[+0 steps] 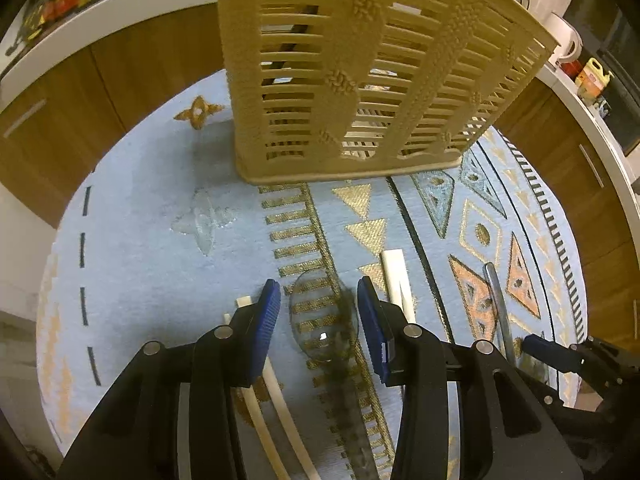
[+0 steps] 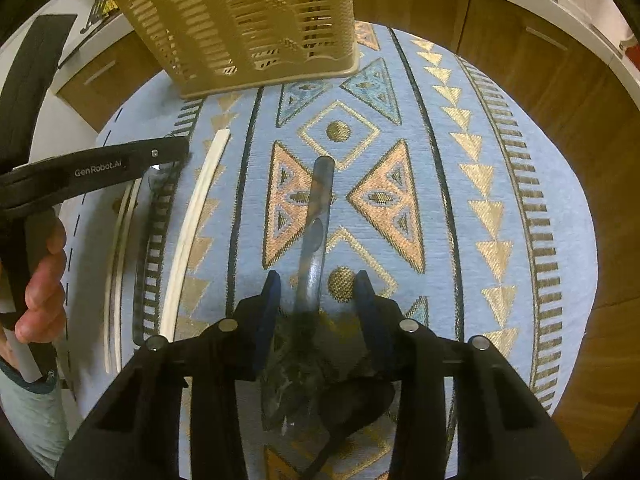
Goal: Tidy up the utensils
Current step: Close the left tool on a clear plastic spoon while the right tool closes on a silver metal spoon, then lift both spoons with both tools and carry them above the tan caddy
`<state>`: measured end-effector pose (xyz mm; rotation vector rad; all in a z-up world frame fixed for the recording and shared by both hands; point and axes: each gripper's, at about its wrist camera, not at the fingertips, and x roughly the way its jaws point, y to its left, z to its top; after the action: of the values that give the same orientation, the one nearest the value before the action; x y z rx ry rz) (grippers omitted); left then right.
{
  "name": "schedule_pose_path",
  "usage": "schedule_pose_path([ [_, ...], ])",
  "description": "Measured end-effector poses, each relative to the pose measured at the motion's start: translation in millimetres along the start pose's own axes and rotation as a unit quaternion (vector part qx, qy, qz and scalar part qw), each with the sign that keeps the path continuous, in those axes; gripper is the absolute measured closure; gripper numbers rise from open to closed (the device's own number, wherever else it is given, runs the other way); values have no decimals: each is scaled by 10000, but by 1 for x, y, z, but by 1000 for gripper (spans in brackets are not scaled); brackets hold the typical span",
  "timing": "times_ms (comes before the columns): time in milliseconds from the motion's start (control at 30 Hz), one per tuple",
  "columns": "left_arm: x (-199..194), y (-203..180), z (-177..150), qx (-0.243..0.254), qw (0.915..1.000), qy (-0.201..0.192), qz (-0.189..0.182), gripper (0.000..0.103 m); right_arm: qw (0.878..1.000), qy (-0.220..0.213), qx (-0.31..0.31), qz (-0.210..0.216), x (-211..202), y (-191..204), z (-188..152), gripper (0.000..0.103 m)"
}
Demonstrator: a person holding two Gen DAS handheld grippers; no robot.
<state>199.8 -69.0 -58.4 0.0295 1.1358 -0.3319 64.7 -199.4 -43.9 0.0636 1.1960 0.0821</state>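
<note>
A clear plastic spoon (image 1: 322, 320) lies on the patterned blue tablecloth (image 1: 152, 248). Its bowl sits between the blue pads of my left gripper (image 1: 318, 300), which stands open just above it; the pads do not press on it. In the right wrist view a clear plastic fork (image 2: 320, 204) lies handle away from me. My right gripper (image 2: 318, 292) straddles its neck, open, with a gap on both sides. The fork's tines are partly hidden under the gripper body. A beige slotted utensil basket (image 1: 360, 80) (image 2: 248, 20) stands upright at the table's far side.
A white utensil handle (image 1: 396, 280) (image 2: 196, 216) lies between the spoon and the fork. Two more thin white handles (image 1: 276, 400) run under my left finger. A person's hand (image 2: 44, 280) holds the left gripper. Wooden cabinets (image 1: 80, 92) ring the round table.
</note>
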Motion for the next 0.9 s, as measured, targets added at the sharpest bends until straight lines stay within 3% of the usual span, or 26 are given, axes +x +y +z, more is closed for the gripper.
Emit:
schedule_pose_path([
  [200,6,-16,1,230,9995,-17,208,62,9997,61,-125,-204,4,11,7,74],
  [267,8,-20,1,282,9992,-33,285,62,9994,69,-156,-286,5,15,10,84],
  [333,9,-23,0,358,9982,-79,480,71,9995,78,-153,-278,7,13,12,91],
  [400,10,-26,-1,421,9977,-115,522,72,9997,65,-150,-206,7,11,13,92],
  [633,-12,-6,-7,243,9984,-441,259,73,9992,-209,-2,350,-2,-1,9,93],
  [900,-65,-12,-18,355,9910,-1277,-203,73,9914,-963,28,883,-35,-10,3,93],
])
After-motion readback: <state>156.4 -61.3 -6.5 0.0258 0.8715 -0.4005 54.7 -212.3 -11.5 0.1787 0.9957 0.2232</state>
